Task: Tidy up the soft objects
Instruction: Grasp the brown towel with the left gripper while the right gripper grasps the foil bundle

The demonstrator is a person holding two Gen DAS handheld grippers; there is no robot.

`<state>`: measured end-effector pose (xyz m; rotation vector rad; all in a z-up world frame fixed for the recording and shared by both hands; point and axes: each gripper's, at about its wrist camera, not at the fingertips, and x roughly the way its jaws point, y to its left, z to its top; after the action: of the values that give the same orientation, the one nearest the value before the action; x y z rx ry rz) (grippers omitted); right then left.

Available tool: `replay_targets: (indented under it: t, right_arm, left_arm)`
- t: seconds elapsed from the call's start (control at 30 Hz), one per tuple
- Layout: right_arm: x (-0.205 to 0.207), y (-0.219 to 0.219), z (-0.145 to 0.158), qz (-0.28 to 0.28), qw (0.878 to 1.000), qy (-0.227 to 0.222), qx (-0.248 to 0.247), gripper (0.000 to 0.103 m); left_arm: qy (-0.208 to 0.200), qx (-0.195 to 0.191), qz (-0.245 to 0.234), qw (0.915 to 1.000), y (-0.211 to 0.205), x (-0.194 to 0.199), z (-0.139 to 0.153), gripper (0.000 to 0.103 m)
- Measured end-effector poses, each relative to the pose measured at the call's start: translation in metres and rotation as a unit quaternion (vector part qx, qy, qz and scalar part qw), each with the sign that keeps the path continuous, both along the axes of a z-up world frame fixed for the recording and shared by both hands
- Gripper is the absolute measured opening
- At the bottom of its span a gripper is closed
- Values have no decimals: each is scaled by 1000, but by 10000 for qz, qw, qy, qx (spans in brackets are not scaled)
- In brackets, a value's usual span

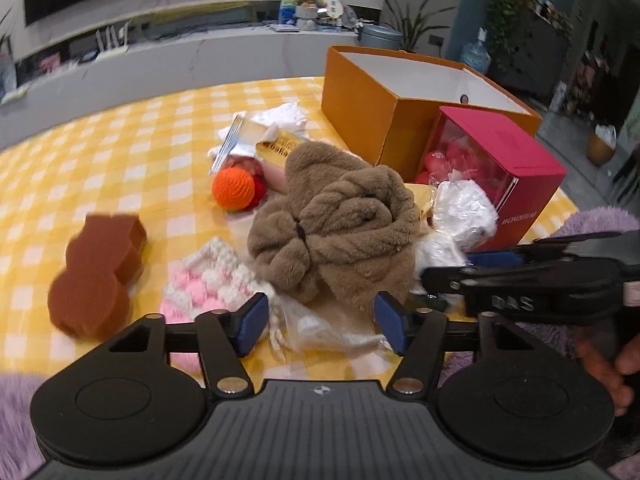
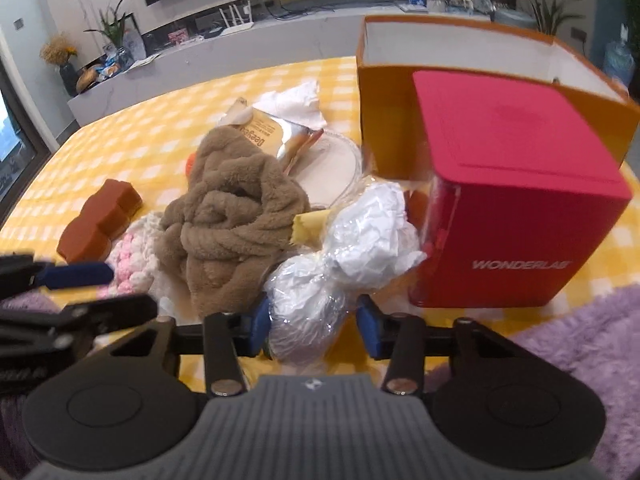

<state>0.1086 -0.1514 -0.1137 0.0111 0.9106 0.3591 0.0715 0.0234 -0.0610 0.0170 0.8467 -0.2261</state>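
A crumpled brown plush cloth [image 1: 336,224] [image 2: 236,216] lies mid-table. A pink and white crocheted piece [image 1: 208,284] [image 2: 134,252] lies left of it, an orange crochet ball [image 1: 234,189] behind. My left gripper [image 1: 320,324] is open and empty, just in front of the brown cloth over clear plastic wrap [image 1: 320,330]. My right gripper [image 2: 312,326] is open with its pads on either side of a white soft bundle wrapped in clear plastic [image 2: 316,312]; a second wrapped bundle [image 2: 372,236] sits behind. The right gripper shows in the left wrist view [image 1: 452,270].
An open orange box [image 1: 404,108] [image 2: 380,120] stands at the back right, with a red WONDERLAB box [image 2: 516,200] [image 1: 500,168] in front. A brown sponge block [image 1: 100,268] [image 2: 100,220] lies left. Snack packet [image 2: 276,136], tissue [image 2: 296,100]. Purple fluffy rug [image 2: 580,340] at the near edge.
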Motion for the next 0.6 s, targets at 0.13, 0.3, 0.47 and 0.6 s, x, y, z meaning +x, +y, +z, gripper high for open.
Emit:
replay_targets:
  t: [0.13,0.3,0.47,0.6]
  right_arm:
    - [-8,-4,1,119,9998,-11,-142,45]
    - [-1,-10,-6,36,9999,139,84,47]
    - [-2,-16,-9,73,9997,183,121,46]
    - [1,-20,-12,33,9990,263,347,46]
  left_arm:
    - [-28,481,-366,9982,-12,13,-4,75]
    - [-74,927,-1038,9902,-36,21,-11,75]
    - [-140,1218,-1373,9829,-47,17,-23,74]
    - [-177,1625,-1581,9738,-59,13,-30,84]
